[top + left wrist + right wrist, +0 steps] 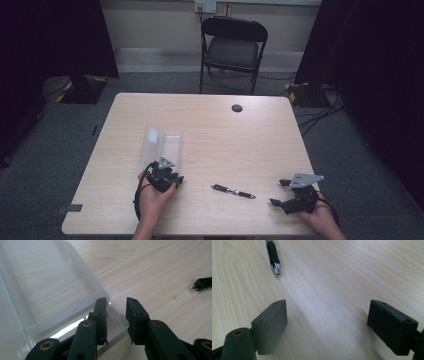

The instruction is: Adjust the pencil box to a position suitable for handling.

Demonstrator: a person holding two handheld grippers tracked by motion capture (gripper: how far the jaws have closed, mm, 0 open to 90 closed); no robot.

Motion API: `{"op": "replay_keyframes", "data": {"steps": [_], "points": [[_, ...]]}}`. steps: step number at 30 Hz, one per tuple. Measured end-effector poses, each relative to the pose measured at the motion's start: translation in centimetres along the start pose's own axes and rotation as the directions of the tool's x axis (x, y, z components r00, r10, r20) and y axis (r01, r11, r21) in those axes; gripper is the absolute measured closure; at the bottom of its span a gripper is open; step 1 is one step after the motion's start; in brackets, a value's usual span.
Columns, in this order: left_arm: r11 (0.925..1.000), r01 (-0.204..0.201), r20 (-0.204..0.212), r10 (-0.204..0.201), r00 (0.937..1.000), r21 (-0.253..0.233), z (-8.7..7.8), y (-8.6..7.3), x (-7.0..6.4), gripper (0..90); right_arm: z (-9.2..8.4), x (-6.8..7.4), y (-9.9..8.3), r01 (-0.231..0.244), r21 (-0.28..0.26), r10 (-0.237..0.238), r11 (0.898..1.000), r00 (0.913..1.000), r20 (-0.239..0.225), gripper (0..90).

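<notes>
A clear plastic case lies open on the left half of the wooden table. My left gripper sits at its near end. In the left gripper view the jaws stand narrow, with the case's near corner filling the gap and touching both pads. A black pen with a silver tip lies near the front edge, between the two hands. My right gripper rests low at the front right, pointing left toward the pen. Its jaws are wide open over bare wood, with the pen's tip ahead at upper left.
A black folding chair stands behind the table. A dark round grommet sits near the table's far edge. Cables run over the floor at the right, and dark curtains hang on both sides. The pen's end shows right of the left jaws.
</notes>
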State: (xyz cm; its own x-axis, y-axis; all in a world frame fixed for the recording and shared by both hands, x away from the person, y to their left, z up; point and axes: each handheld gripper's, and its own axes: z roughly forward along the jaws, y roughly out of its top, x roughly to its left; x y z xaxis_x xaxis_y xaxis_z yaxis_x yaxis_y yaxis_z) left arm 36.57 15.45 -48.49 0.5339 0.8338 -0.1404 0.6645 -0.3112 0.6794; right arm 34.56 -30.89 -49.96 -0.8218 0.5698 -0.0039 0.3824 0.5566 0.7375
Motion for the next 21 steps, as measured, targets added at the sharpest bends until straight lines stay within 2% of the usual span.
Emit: {"op": "replay_keyframes", "data": {"steps": [2, 5, 8, 11, 13, 15, 19, 21], "points": [[1.0000, 0.007, -0.003, -0.007, 1.0000, 0.003, -0.1, 0.0, 0.2, 74.6, 0.0, 0.0, 0.0, 0.000, 0.000, 0.000, 1.000, 1.0000, 0.000, 15.4], [0.9999, -0.010, 0.007, 0.010, 0.9999, 0.000, -0.2, 0.0, 0.3, 78.9, 0.0, 0.0, 0.0, 0.000, 0.000, 0.000, 1.000, 1.0000, 0.000, 15.4], [0.9997, -0.024, 0.010, 0.024, 0.9997, 0.000, -0.1, 0.2, 0.3, 79.3, 0.0, 0.0, 0.0, 0.000, 0.000, 0.000, 1.000, 1.0000, 0.000, 15.4], [0.9987, -0.049, 0.036, 0.050, 0.9981, -0.011, 0.3, 0.4, 0.2, 79.8, 0.0, 0.0, 0.0, 0.000, 0.000, 0.000, 1.000, 1.0000, 0.000, 15.5], [0.9986, -0.050, 0.055, 0.051, 0.9972, -0.016, 0.6, 0.6, 0.2, 80.7, 0.0, 0.0, 0.0, 0.000, 0.000, 0.000, 1.000, 1.0000, 0.000, 15.4], [0.9984, -0.054, 0.057, 0.055, 0.9969, -0.018, 0.9, 1.0, 0.1, 81.6, 0.0, 0.0, 0.0, -0.001, 0.000, 0.001, 1.000, 1.0000, -0.001, 15.5], [0.9957, -0.092, 0.063, 0.092, 0.9938, -0.008, 1.7, 1.8, -0.3, 83.0, 0.0, 0.0, 0.0, 0.000, 0.000, 0.000, 1.000, 1.0000, 0.000, 15.5], [0.9951, -0.098, 0.064, 0.099, 0.9930, -0.009, 1.9, 2.0, -0.4, 83.2, 0.0, 0.0, 0.0, 0.000, 0.000, 0.000, 1.000, 1.0000, 0.000, 15.4]]}}
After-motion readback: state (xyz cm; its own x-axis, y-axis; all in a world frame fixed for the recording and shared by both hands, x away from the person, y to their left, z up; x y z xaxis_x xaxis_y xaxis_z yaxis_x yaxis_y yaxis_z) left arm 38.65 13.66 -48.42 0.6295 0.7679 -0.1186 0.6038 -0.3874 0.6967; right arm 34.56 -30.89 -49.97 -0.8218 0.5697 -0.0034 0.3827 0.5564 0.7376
